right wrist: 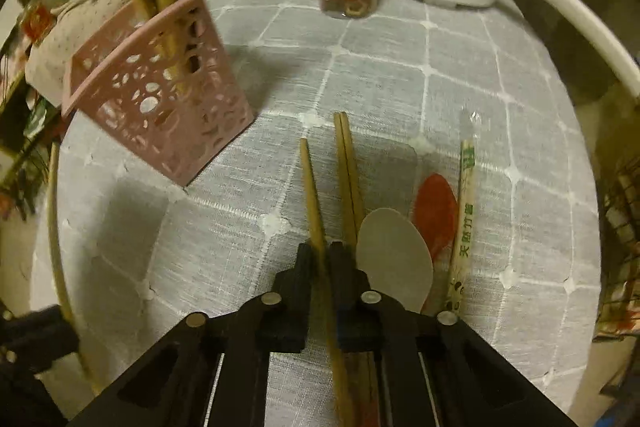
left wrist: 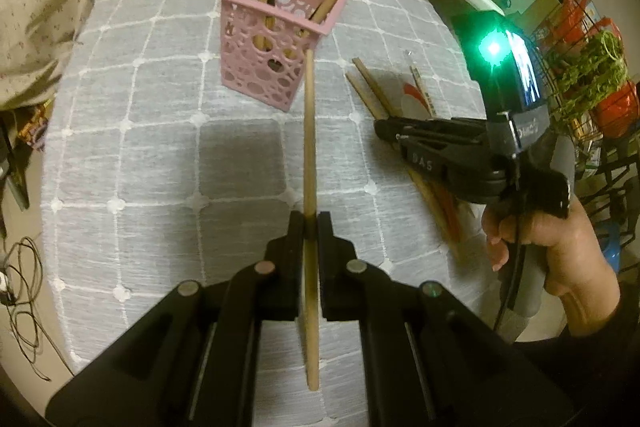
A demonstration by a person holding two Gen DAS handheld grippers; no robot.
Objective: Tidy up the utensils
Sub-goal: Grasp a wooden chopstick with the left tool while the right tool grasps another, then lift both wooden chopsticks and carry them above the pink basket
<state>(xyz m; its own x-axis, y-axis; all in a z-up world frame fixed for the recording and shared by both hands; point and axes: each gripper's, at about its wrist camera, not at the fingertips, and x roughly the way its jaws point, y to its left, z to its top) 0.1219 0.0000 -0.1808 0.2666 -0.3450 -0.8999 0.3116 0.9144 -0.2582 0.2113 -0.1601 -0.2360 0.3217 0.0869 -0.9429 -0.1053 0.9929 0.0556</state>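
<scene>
Wooden chopstick, light, stiff, pinched mid-shaft by left gripper; right gripper clamps another chopstick near pink basket.

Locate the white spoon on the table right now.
In the right wrist view the white spoon lies on the grey tablecloth, just right of the right gripper, between the paired wooden chopsticks and the red spoon.
</scene>
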